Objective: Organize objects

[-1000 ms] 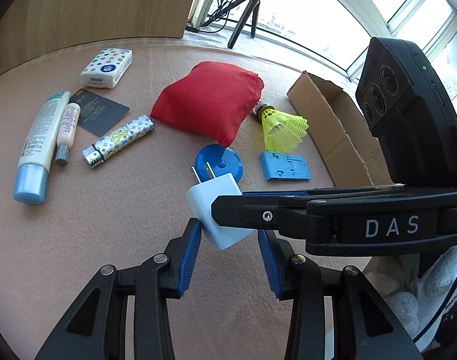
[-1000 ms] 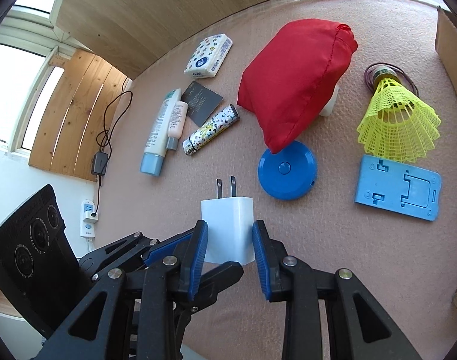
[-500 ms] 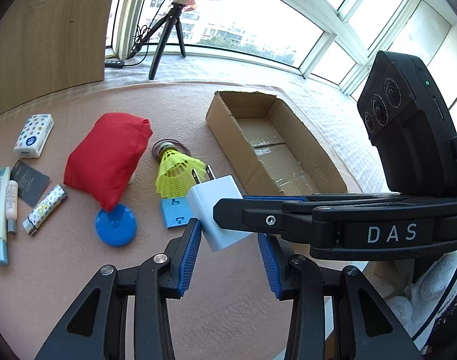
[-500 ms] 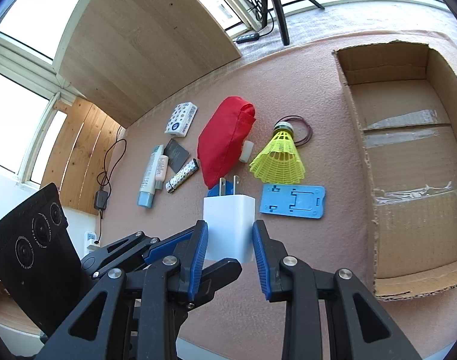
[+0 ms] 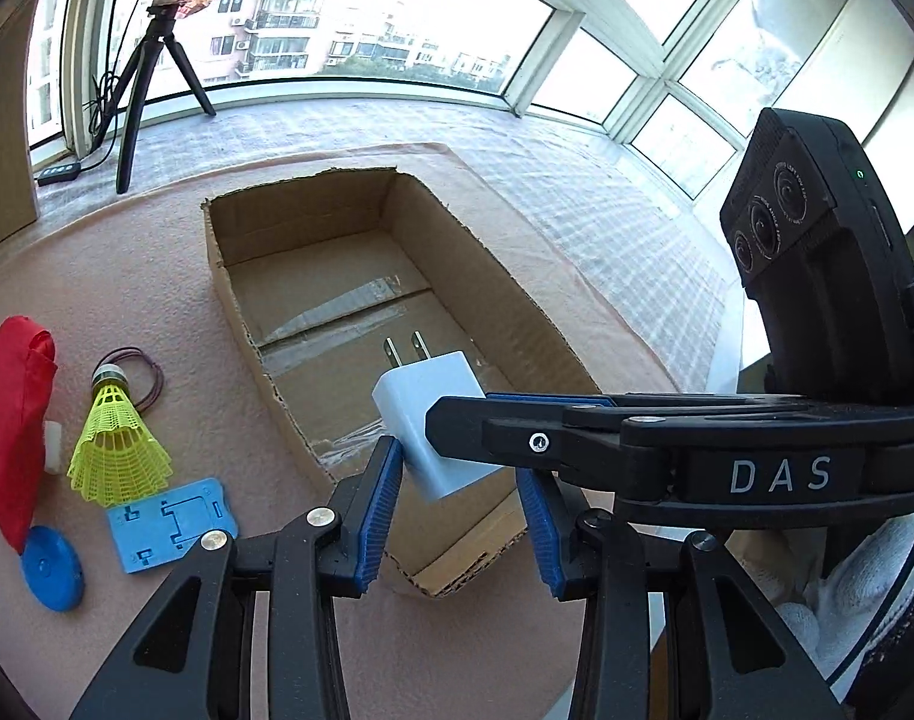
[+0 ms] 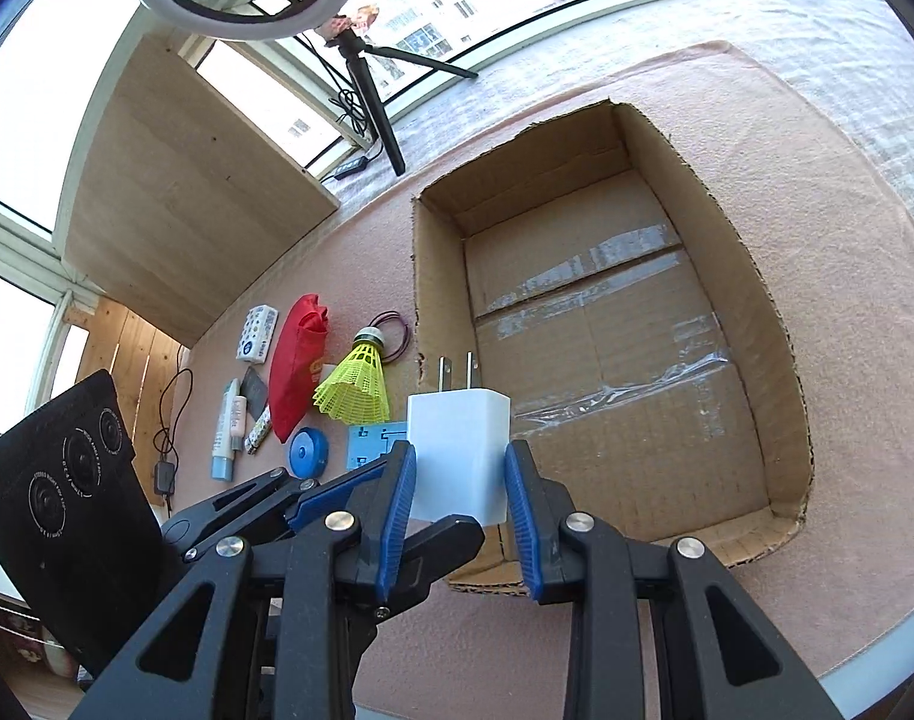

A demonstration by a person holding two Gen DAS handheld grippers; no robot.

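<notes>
While the white charger (image 6: 458,456) hangs above the cardboard box (image 6: 781,324):
Right tool (image 6: 460,483): blue pads clamped on the charger's sides, prongs pointing forward.
Left tool (image 5: 460,501): jaws apart, holding nothing.
Box: on the table (image 6: 697,618), empty.

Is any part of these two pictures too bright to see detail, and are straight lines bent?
Left wrist view: the windows are overexposed and their frames curve. Right wrist view: sky at the upper left washes out, and the cardboard box edges bow from fisheye distortion; the white charger stays sharp.
</notes>
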